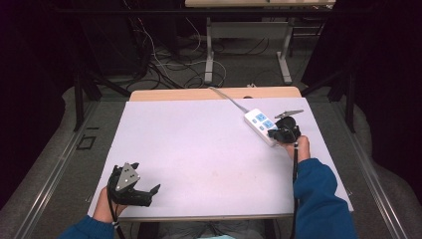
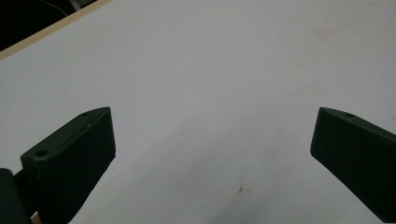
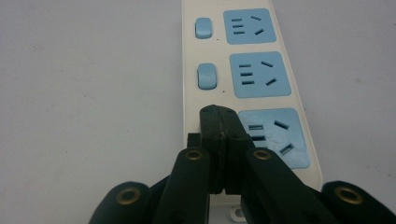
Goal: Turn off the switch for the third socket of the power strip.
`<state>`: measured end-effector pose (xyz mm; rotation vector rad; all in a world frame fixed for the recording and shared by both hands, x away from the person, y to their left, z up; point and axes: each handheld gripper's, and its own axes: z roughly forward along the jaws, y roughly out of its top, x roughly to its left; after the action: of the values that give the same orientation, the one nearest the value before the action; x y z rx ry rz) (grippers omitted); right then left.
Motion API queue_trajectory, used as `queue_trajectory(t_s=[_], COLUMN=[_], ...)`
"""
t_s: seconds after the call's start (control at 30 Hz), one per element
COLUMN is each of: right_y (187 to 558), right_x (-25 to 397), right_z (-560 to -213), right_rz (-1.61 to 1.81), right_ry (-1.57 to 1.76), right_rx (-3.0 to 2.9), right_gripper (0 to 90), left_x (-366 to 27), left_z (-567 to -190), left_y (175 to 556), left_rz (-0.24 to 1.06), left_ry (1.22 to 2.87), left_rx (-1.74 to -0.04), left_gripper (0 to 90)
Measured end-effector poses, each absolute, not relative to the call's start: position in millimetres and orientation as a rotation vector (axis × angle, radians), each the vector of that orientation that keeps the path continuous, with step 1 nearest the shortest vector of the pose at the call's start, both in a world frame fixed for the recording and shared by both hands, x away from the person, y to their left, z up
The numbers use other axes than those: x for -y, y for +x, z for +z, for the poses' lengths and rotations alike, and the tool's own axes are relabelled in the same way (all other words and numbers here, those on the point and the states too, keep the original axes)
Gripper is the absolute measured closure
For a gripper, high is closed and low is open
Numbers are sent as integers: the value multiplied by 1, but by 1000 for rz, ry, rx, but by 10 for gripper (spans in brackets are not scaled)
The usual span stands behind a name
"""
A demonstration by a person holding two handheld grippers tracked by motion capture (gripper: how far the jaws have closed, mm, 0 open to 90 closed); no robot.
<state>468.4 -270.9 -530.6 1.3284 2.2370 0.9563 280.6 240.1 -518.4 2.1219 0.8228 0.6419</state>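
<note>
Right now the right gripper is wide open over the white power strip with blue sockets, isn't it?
Not quite. The right gripper is shut, its jaws pressed together over the power strip beside the nearest blue socket, as the right gripper view shows. The rest is right.

One power strip (image 1: 260, 126), two tongs, one table (image 1: 199, 144).

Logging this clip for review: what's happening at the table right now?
A person holds a gripper in each hand. The right gripper, jaws shut, is over the near end of a white power strip with blue sockets, right where that end's switch should be, likely pressing it. The left gripper rests open at the table's near left, holding nothing.
</note>
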Motion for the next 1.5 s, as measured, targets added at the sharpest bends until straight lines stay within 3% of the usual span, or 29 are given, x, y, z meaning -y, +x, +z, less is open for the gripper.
queue_trajectory(t_s=[1.5], right_y=[466], right_x=[267], right_z=[-531], right_rz=[937], right_ry=[1298], right_rx=[-2225], right_gripper=[900], left_x=[-239], left_z=[-518], left_y=[281], left_rz=[650], left_ry=[2128], left_rx=[-820], left_gripper=[2])
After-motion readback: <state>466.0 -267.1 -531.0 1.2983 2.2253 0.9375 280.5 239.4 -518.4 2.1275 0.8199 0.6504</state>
